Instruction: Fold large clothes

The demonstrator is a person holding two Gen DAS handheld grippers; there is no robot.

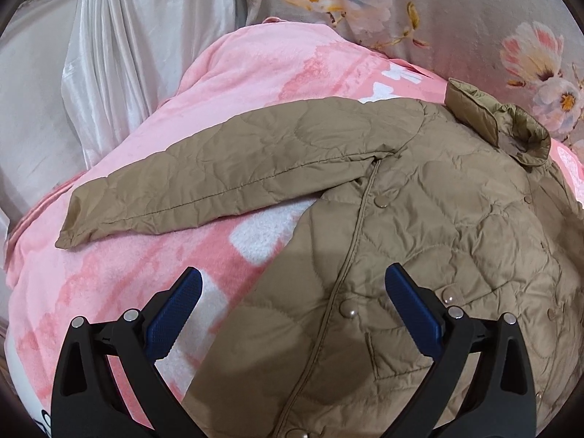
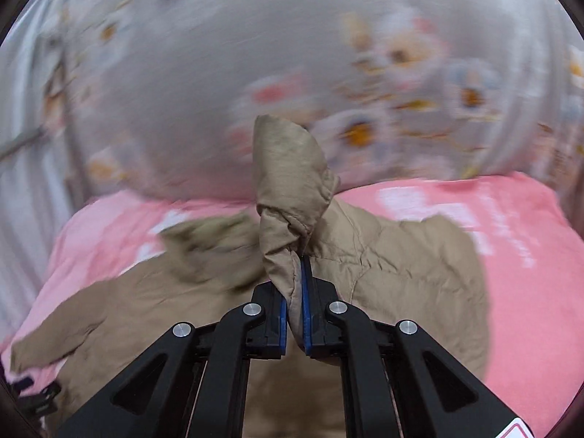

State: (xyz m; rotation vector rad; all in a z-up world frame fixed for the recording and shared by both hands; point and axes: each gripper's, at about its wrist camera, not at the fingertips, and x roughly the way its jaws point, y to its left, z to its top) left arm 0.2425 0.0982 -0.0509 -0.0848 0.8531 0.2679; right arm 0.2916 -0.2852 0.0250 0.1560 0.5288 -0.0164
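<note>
A tan quilted jacket (image 1: 419,226) lies front up on a pink blanket (image 1: 120,266), snaps along its placket, collar at the far right. Its left sleeve (image 1: 219,179) stretches out flat to the left. My left gripper (image 1: 292,284) is open and empty, hovering over the jacket's lower front edge. In the right wrist view my right gripper (image 2: 294,292) is shut on a bunched fold of the jacket (image 2: 288,182) and holds it lifted above the rest of the jacket (image 2: 401,255). That view is motion-blurred.
A grey floral fabric (image 1: 438,11) rises behind the blanket. White satin curtains (image 1: 120,43) hang at the left. The pink blanket (image 2: 529,273) extends to the right of the jacket.
</note>
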